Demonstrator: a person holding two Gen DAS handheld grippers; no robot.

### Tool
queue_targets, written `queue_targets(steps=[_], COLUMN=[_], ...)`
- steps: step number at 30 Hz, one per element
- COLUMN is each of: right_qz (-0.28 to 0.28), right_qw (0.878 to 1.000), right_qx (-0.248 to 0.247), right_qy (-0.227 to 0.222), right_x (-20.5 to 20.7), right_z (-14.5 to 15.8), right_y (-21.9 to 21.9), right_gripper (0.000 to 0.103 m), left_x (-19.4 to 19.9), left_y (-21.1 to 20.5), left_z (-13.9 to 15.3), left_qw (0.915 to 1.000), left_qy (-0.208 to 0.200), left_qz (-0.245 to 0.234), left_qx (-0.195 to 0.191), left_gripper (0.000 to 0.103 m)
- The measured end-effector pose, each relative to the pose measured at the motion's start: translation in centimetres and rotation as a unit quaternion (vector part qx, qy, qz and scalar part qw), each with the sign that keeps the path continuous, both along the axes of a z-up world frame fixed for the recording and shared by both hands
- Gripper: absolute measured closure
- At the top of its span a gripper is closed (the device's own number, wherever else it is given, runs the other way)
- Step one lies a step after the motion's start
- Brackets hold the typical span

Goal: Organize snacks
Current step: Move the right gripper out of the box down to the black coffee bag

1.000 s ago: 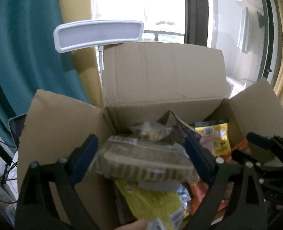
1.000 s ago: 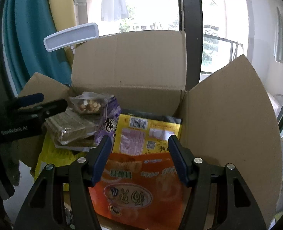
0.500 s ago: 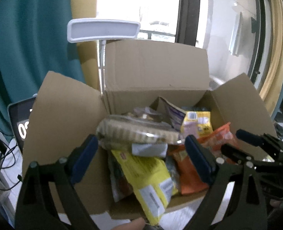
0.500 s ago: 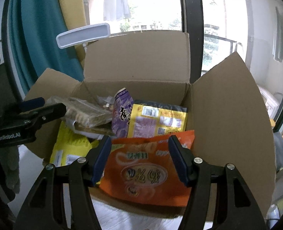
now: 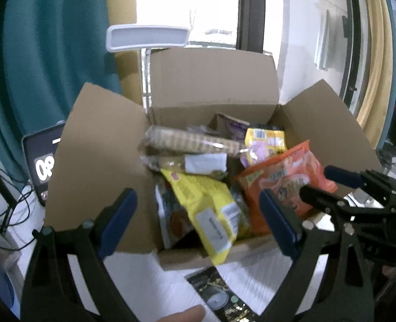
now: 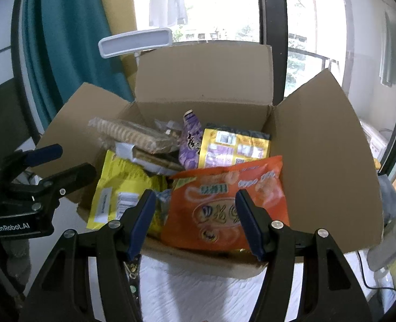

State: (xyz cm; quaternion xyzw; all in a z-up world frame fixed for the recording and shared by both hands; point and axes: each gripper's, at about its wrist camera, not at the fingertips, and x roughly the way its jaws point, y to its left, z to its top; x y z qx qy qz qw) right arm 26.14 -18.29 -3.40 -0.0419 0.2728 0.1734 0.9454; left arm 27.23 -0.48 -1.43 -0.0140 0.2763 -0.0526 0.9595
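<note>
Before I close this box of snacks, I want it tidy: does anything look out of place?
Yes. The yellow packet droops over the front edge of the cardboard box, and the orange bag leans out over that same edge. A dark packet lies outside on the white surface in front.

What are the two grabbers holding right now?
Nothing. The left gripper and the right gripper are both open and empty, in front of the cardboard box of snacks. The orange bag just sits in the box.

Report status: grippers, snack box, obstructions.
Left gripper open, empty. Right gripper open, empty. Cardboard box full of snack packs, flaps up. Nothing blocking.
</note>
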Motion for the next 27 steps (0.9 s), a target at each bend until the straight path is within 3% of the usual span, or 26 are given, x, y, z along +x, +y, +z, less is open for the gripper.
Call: queue_targets(steps=[6,12,27], right_qz=[0.005,0.019,0.071], right_qw=[1.000,0.999,0.989], right_qx=[-0.008,-0.013,-0.025], right_qy=[0.007,0.024,0.128], right_x=[-1.5,-2.8,-3.6], right_z=[-0.8,-2.5,-11.3], right_y=[0.6,1.6,5.9], right_gripper=[0.038,0.038,0.038], left_x=[-1.7,-4.0,-7.4], left_y=[1.3,2.6,5.9], left_z=[-2.3,-4.4,-12.9], left_qw=[0.9994,0.9993,0.9926], left_qy=[0.018,0.019,0.101], left_qz=[0.002,0.017,0.021], left_qx=[-0.029,-0.028,-0.064], left_gripper=[0.010,0.010,0.011])
